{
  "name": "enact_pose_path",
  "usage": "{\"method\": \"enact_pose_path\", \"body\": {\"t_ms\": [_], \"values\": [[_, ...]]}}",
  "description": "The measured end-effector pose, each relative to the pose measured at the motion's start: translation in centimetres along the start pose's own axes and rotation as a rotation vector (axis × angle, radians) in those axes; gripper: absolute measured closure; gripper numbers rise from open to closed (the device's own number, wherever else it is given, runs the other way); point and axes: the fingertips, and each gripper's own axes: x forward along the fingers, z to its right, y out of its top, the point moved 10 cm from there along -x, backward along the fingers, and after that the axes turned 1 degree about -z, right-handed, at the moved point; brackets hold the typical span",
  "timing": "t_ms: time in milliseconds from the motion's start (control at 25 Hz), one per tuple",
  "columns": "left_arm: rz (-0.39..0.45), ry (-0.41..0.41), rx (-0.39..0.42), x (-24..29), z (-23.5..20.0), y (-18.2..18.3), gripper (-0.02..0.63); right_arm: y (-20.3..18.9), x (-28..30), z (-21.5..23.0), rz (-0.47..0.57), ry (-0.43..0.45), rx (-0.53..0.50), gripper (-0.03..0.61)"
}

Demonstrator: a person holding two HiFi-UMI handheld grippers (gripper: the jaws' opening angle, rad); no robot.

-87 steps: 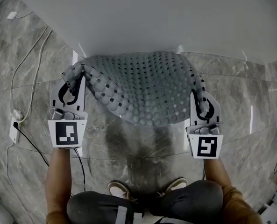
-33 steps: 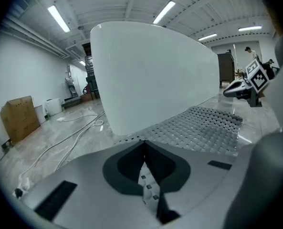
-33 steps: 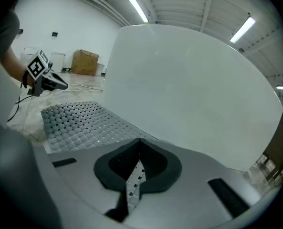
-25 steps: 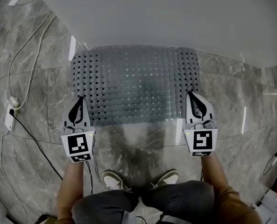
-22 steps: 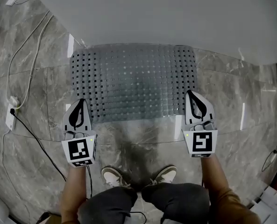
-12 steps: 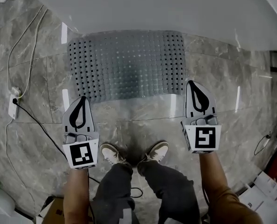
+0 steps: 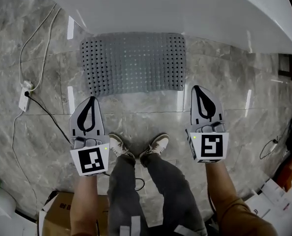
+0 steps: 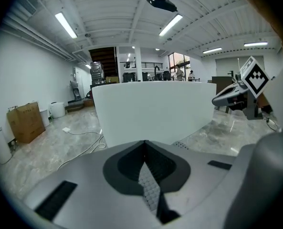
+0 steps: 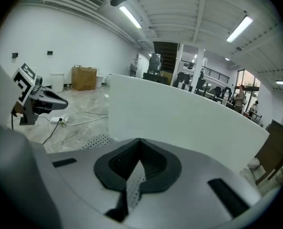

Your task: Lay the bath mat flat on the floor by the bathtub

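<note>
We see bright, even light from ceiling strip lamps (image 8: 66, 25); pale glare streaks mark the glossy floor (image 7: 234, 146). Fisheye bending curves all edges, and both gripper views darken at corners.

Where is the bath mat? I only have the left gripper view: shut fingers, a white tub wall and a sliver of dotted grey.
Observer: The head view shows the bath mat spread flat on the floor, right beside the bathtub.
Operator: Is either gripper on it?
Observer: No. The left gripper and right gripper are both short of its near edge, clear of it, shut and empty.
Operator: Is the person standing on it?
Observer: No. The shoes stand on bare floor between the grippers, short of the mat.
</note>
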Motion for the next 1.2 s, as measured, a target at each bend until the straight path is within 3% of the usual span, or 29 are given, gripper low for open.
{"method": "enact_pose_path", "body": {"t_ms": [360,640,1040,1200], "values": [[0.067,-0.01,-0.006,-5.7,1.1,10.8,0.611,10.2,-7.0,-0.4,0.063,0.042,0.063,0.577],[0.102,-0.02,0.007,-9.8,1.6,18.9,0.611,17.4,-13.1,2.4,0.087,0.025,0.155,0.577],[0.187,-0.03,0.049,-15.4,2.9,29.2,0.611,25.6,-19.9,5.4,0.158,-0.004,0.139,0.577],[0.206,-0.021,0.008,-18.2,3.1,31.6,0.611,27.6,-22.5,5.4,0.181,-0.002,0.133,0.577]]}}
